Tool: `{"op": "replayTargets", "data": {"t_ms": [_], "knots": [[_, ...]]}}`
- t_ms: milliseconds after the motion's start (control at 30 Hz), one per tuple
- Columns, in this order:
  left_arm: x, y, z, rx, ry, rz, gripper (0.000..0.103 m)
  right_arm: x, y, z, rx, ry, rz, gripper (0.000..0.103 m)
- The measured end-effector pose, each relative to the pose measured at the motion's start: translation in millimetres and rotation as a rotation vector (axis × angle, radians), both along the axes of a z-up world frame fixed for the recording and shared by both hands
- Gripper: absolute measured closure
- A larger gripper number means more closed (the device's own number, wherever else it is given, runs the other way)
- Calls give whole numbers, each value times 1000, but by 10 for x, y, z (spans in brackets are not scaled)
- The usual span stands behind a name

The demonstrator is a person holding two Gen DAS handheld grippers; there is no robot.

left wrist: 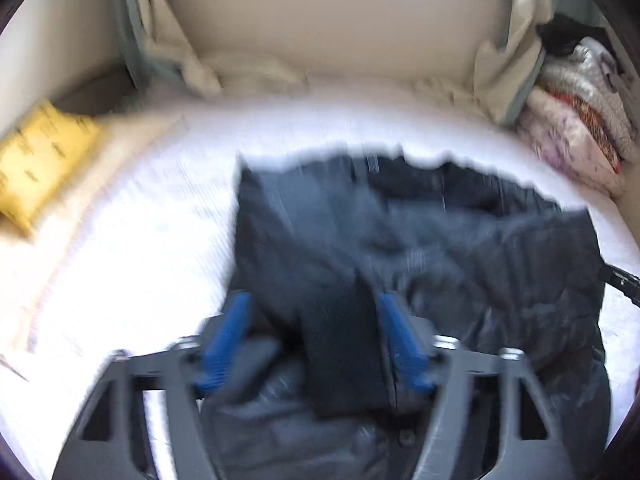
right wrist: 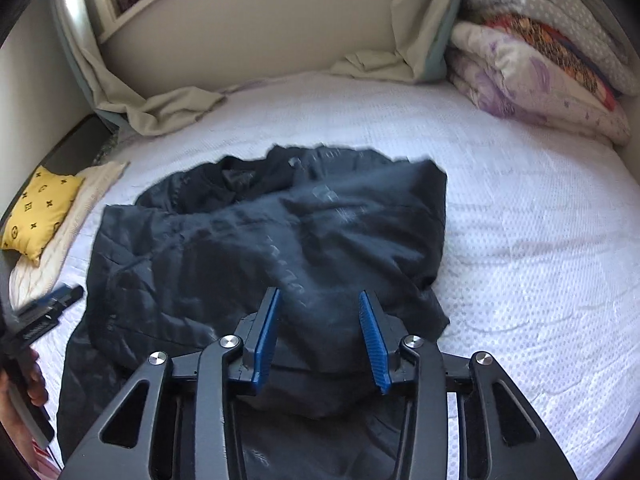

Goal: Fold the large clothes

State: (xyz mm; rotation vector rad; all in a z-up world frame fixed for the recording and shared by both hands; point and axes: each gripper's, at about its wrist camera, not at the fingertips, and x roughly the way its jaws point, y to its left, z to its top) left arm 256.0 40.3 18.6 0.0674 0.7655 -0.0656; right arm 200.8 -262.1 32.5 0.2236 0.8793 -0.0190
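A black padded jacket (left wrist: 480,240) (right wrist: 240,248) lies crumpled on a white bed (left wrist: 140,240) (right wrist: 520,260). My left gripper (left wrist: 314,304) is open over the jacket's near left part. A dark sleeve end (left wrist: 340,340) lies loose between its blue pads (left wrist: 230,332), with a gap on the left side. My right gripper (right wrist: 319,294) is at the jacket's near right edge, where a hump of fabric fills the space between its blue pads (right wrist: 372,336) and touches both. The left wrist view is blurred. The left gripper also shows at the left edge of the right wrist view, held by a hand (right wrist: 36,380).
A yellow patterned cushion (left wrist: 36,160) (right wrist: 40,208) lies at the bed's far left on a cream pillow (right wrist: 80,216). Stacked folded quilts (left wrist: 580,120) (right wrist: 540,60) sit at the far right. Beige curtains (right wrist: 160,112) drape onto the bed along the back wall.
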Motion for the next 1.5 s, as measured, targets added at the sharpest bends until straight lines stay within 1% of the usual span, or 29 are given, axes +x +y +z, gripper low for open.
{"op": "replayTargets", "data": {"t_ms": [33, 67, 100, 133, 167, 200, 233, 267, 300, 333, 400, 433, 533, 700, 767, 833, 1000, 1067, 1100, 1133, 1167, 1200, 1233, 1300, 1367, 1433, 1500], "knots": [[-86, -38, 99, 7, -63, -15, 21, -1, 15, 24, -12, -10, 5, 65], [-117, -78, 129, 1, -76, -43, 21, 7, 34, 40, -26, -20, 11, 65], [-122, -130, 118, -9, -66, -79, 21, 26, 48, 39, -38, -26, 15, 67], [-99, -183, 65, -12, -40, -104, 21, 58, 62, 15, -48, -24, 16, 68], [-51, -237, -35, -4, -6, -114, 25, 99, 76, -28, -58, -16, 18, 70], [10, -270, -169, 9, 31, -112, 32, 143, 87, -85, -73, -5, 22, 74], [86, -286, -331, 19, 81, -103, 35, 200, 100, -165, -98, 12, 25, 77], [147, -293, -446, 18, 118, -98, 42, 239, 98, -227, -113, 26, 25, 78], [211, -284, -610, 13, 168, -94, 43, 280, 80, -309, -121, 45, 20, 79], [246, -275, -739, 9, 196, -89, 43, 326, 45, -408, -118, 71, 9, 83], [240, -279, -857, 17, 193, -76, 38, 375, -14, -557, -88, 105, -2, 85], [239, -294, -870, 27, 189, -74, 38, 394, -28, -624, -79, 118, -4, 86], [253, -352, -921, 55, 178, -79, 38, 422, -45, -783, -86, 128, 0, 87], [268, -285, -1006, 30, 185, -74, 34, 454, -10, -942, -101, 122, -7, 88], [275, -280, -1032, 33, 180, -73, 33, 450, 28, -973, -121, 116, -7, 88], [269, -295, -1047, 43, 170, -77, 32, 457, 25, -1017, -119, 102, -7, 88], [260, -269, -1021, 42, 157, -58, 26, 455, 17, -996, -104, 94, -17, 88], [247, -281, -981, 55, 154, -51, 25, 448, -28, -919, -63, 95, -25, 87], [241, -290, -961, 64, 150, -51, 24, 425, -45, -825, -53, 100, -36, 87], [237, -302, -947, 74, 145, -50, 24, 398, -51, -742, -52, 97, -43, 83], [234, -308, -943, 80, 143, -49, 23, 345, -42, -617, -50, 75, -45, 79], [236, -316, -947, 86, 142, -47, 23, 257, -12, -459, -56, 32, -39, 70], [239, -320, -954, 89, 142, -45, 22, 198, 15, -370, -66, 7, -30, 67], [241, -330, -965, 96, 139, -42, 22, 68, 85, -230, -83, -21, -2, 67], [237, -338, -968, 102, 138, -41, 22, 16, 111, -253, -82, -3, 11, 67], [241, -337, -974, 101, 139, -37, 22, 33, 98, -408, -89, 44, 2, 67], [244, -330, -982, 96, 140, -34, 21, 75, 61, -593, -116, 76, -19, 70]]}}
